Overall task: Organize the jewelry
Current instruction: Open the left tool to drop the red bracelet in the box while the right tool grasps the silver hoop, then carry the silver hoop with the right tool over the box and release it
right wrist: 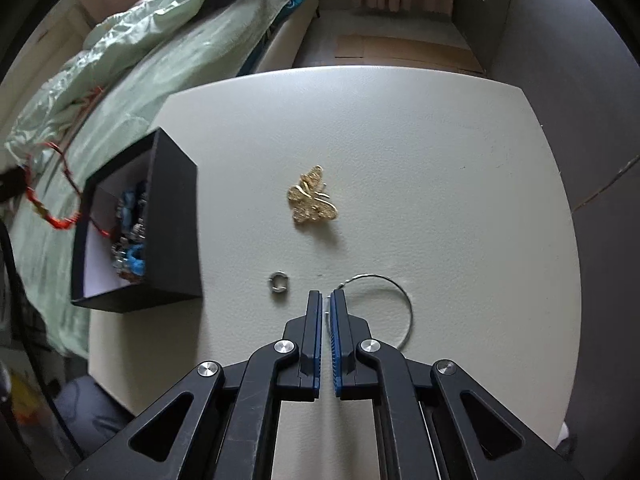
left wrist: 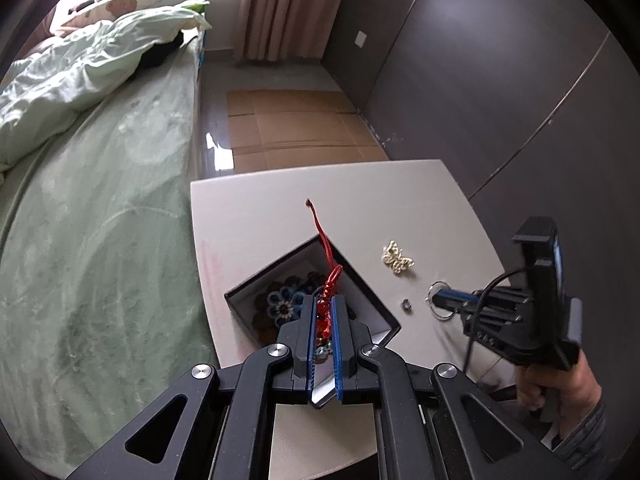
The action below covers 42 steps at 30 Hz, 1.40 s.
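My left gripper (left wrist: pixel 324 300) is shut on a red braided cord bracelet (left wrist: pixel 330 280) and holds it above an open black box (left wrist: pixel 360 280) with blue and brown jewelry inside. The bracelet's red tail hangs over the box's far edge. In the right wrist view the box (right wrist: pixel 172 216) stands at the table's left, the bracelet (right wrist: pixel 52 208) dangling over it. My right gripper (right wrist: pixel 326 300) is shut on a thin silver hoop (right wrist: pixel 404 300) lying on the white table (right wrist: pixel 400 140). A gold butterfly brooch (right wrist: pixel 312 200) and a small silver ring (right wrist: pixel 279 281) lie on the table.
A bed with a green cover (left wrist: pixel 100 220) runs along the table's left side. Flattened cardboard (left wrist: pixel 296 124) lies on the floor beyond the table. A dark grey wall (left wrist: pixel 500 80) stands to the right.
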Each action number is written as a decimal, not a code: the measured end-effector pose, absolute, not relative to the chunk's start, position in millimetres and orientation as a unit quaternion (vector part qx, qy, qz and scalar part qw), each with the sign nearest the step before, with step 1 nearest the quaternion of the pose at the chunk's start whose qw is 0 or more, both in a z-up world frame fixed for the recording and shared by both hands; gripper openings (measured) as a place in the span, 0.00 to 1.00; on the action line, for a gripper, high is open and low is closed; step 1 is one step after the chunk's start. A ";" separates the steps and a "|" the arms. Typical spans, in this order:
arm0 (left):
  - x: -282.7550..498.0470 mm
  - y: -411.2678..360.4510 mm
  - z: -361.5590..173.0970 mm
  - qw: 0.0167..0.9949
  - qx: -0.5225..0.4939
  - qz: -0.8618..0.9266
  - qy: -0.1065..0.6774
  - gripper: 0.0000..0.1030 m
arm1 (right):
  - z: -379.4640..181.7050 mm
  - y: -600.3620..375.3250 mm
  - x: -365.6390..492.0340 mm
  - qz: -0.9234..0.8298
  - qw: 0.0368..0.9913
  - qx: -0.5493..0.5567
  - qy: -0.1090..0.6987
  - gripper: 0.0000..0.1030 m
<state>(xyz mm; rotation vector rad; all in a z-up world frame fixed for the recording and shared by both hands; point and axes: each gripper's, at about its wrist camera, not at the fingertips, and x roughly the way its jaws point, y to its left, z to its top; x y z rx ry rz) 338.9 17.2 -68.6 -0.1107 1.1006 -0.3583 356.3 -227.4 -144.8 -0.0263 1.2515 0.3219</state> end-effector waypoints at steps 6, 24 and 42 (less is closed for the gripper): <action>336.4 25.8 -82.1 0.829 -0.062 -0.163 0.531 0.07 | -139.5 -227.9 366.3 0.136 0.807 0.006 0.574 0.74; 336.7 22.2 -107.5 0.799 -0.046 -0.166 0.576 0.21 | -170.5 -211.1 373.5 0.202 0.752 -0.163 0.607 0.72; 327.5 51.7 -79.2 0.830 -0.088 -0.155 0.528 0.60 | -152.4 -222.3 376.9 0.187 0.747 -0.130 0.625 0.05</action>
